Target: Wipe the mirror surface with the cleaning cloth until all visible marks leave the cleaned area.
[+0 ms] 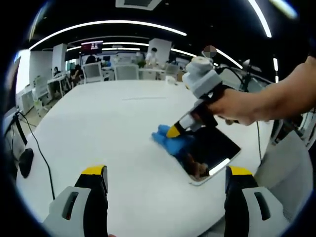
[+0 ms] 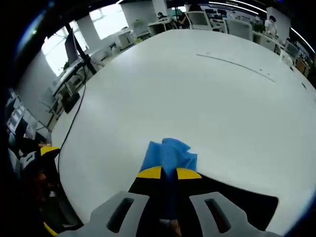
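Soft blue cloth (image 1: 171,140), glossy mirror (image 1: 213,154), matt table (image 1: 123,118)

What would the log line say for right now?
right gripper: shut on blue cloth | cloth: at mirror edge | left gripper: open, above table

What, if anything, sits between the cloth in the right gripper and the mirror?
Nothing visible. The right gripper holds the blue cloth at the mirror's edge; white table around it is bare.

Mirror (image 2: 237,200) partly under cloth (image 2: 170,155) — near edge cut off
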`<state>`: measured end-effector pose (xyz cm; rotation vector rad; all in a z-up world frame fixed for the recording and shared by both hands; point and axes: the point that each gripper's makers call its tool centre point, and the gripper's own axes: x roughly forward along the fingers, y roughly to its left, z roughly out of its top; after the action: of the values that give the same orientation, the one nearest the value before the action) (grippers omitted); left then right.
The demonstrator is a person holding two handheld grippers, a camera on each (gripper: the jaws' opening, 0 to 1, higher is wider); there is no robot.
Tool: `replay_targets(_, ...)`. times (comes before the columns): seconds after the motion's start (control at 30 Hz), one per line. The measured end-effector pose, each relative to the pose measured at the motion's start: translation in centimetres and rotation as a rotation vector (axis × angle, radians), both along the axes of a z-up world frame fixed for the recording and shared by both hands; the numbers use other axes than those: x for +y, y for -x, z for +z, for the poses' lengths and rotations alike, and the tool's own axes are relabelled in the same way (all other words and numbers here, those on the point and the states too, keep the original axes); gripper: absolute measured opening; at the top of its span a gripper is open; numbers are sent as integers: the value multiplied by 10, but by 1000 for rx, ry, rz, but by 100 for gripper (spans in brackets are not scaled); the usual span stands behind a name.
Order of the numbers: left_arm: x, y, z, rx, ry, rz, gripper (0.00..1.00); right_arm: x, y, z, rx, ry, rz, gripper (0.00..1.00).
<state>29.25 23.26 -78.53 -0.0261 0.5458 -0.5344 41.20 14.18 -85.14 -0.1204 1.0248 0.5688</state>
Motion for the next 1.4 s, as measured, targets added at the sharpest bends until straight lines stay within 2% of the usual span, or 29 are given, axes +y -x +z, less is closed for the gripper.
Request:
replay_targets(0.17,0,0,-1,3,-4,-3,100,0,0,0,-10,5,26,3)
replay_targets(0.33,3,-5,5,-19,-12,5,100,0,0,0,2,-7,29,3)
replay_targets(0.5,3,-5,7,-18,-15,4,100,1,1,0,-26,18,61,3)
replay_targets(0.97,2,-2,7,-11,-20,4,100,-6,0,1,-10,-17,40,3)
replay_targets(1.4,1,-3,7,-14,-23,10,100,-17,1,1,-16,-12,38,3)
